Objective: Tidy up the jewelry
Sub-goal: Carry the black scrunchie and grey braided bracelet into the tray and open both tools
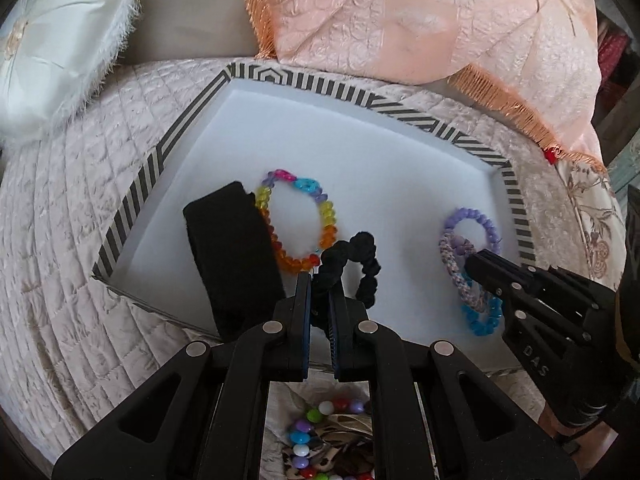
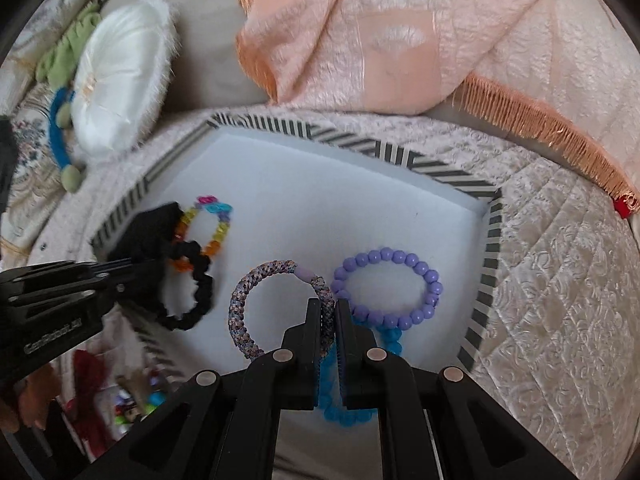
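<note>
A striped-rim tray (image 1: 188, 120) with a white floor lies on the quilted bed; it also shows in the right wrist view (image 2: 490, 256). My left gripper (image 1: 320, 280) is shut on a black scrunchie (image 1: 366, 268) over the tray's near side. My right gripper (image 2: 329, 306) is shut on a braided purple-grey hair tie (image 2: 240, 304), which also shows in the left wrist view (image 1: 450, 256). A rainbow bead bracelet (image 1: 326, 216), a black cloth band (image 1: 228, 248), a purple bead bracelet (image 2: 420, 272) and a blue bead bracelet (image 2: 394, 338) lie in the tray.
A peach fringed cloth (image 1: 400, 20) lies behind the tray. A white fringed cushion (image 1: 60, 52) sits at the back left. Loose coloured beads (image 1: 308, 432) lie below the left gripper. A blue band with green balls (image 2: 56, 136) lies far left.
</note>
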